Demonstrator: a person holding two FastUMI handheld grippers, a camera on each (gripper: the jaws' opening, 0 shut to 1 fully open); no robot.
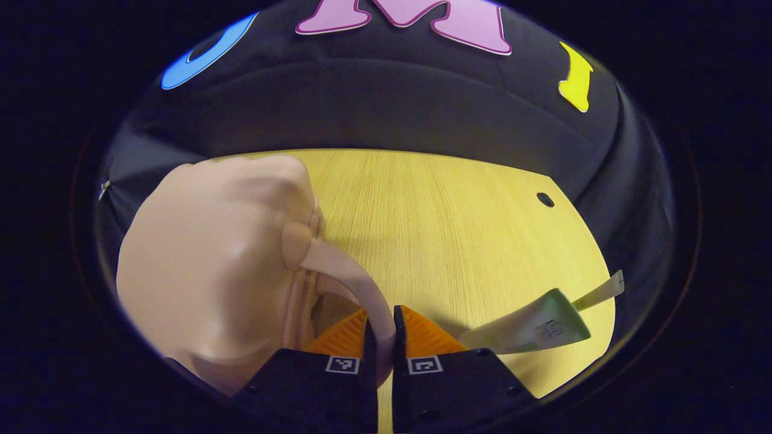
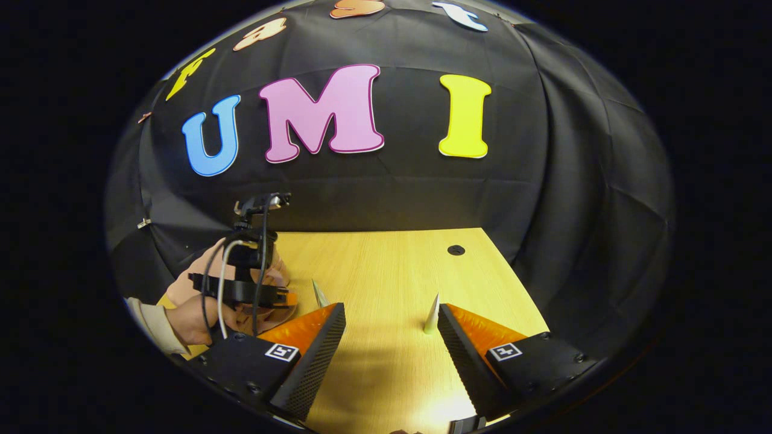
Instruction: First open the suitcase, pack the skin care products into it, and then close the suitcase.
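Note:
A small pale pink suitcase (image 1: 211, 265) lies shut on the left of the wooden table (image 1: 452, 229). Its thin curved handle (image 1: 356, 280) runs down between the fingers of my left gripper (image 1: 381, 316), which is shut on it. A green and white skin care tube (image 1: 531, 328) lies to the right of that gripper, with a second tube (image 1: 600, 292) just behind it. In the right gripper view my right gripper (image 2: 389, 340) hangs open over the table, nothing between its fingers. One tube's end (image 2: 431, 316) shows beside its right finger, another tube's end (image 2: 319, 294) by its left finger.
A person's hand (image 2: 193, 319) holds the left gripper (image 2: 247, 289) at the table's left, with the suitcase (image 2: 193, 265) behind it. A small round hole (image 2: 456, 249) sits near the table's far right corner. The black cloth wall (image 2: 392, 199) closes the back and the sides.

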